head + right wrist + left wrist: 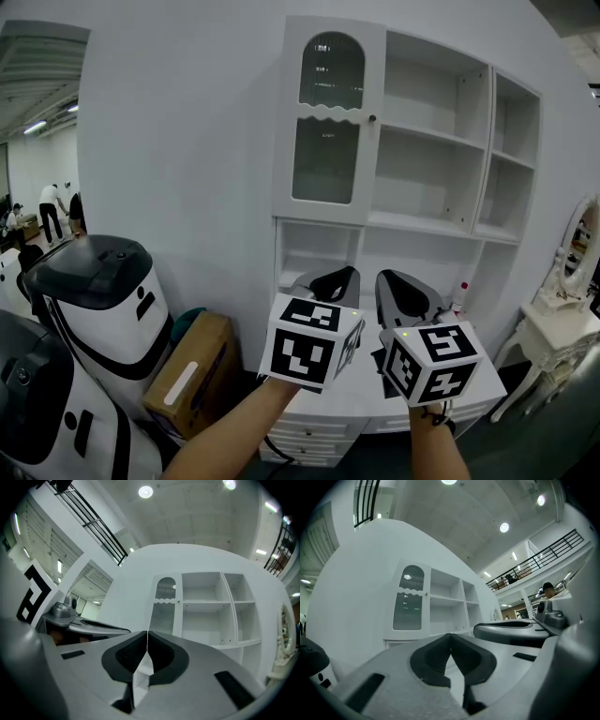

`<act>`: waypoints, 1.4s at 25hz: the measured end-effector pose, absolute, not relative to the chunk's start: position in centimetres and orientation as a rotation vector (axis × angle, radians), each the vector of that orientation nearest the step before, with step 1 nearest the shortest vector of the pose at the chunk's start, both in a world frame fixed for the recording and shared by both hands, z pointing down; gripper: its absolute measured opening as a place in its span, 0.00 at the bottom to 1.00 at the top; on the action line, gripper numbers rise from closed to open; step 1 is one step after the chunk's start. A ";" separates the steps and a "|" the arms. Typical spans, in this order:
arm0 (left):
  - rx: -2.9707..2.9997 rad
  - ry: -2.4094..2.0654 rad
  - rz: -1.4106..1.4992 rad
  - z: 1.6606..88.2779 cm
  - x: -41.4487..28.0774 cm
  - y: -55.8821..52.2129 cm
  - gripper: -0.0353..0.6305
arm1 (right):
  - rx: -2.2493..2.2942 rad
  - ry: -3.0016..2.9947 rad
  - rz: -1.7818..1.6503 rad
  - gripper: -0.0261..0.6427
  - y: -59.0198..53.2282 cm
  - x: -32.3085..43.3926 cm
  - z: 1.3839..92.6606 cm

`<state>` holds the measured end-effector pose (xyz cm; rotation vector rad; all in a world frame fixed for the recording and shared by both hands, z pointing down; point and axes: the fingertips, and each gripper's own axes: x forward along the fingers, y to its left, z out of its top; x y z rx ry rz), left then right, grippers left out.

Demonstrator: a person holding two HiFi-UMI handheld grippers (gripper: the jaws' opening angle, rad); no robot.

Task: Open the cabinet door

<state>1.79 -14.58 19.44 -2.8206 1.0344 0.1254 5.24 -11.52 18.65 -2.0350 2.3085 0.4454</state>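
cabinet door (pixel 327 122): white, arched glass pane, closed | left tongs (pixel 450 638): ribbed black, clenched, empty | right tongs (pixel 147 637): clenched, empty

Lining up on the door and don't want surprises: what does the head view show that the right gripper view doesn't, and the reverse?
Head view only: a white-and-black machine and a box left of the cabinet, and drawers below it.
Right gripper view only: the right claw seen along its tips, which are together with nothing between; ceiling lights; a railing.
Both: the door, shut, its knob on the right edge, and open shelves beside it.
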 end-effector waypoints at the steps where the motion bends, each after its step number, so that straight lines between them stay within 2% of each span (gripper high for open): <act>1: -2.820 1.032 0.124 19.4 1.9 -14.8 0.07 | -2.037 2.309 0.444 0.07 -11.7 5.3 18.7; 14: -2.810 1.065 0.107 19.7 4.0 -21.0 0.07 | -1.983 2.341 0.456 0.07 -18.0 7.3 18.7; 35: -2.744 1.153 0.114 16.4 13.3 -35.3 0.07 | -1.837 2.432 0.536 0.07 -32.9 16.0 15.6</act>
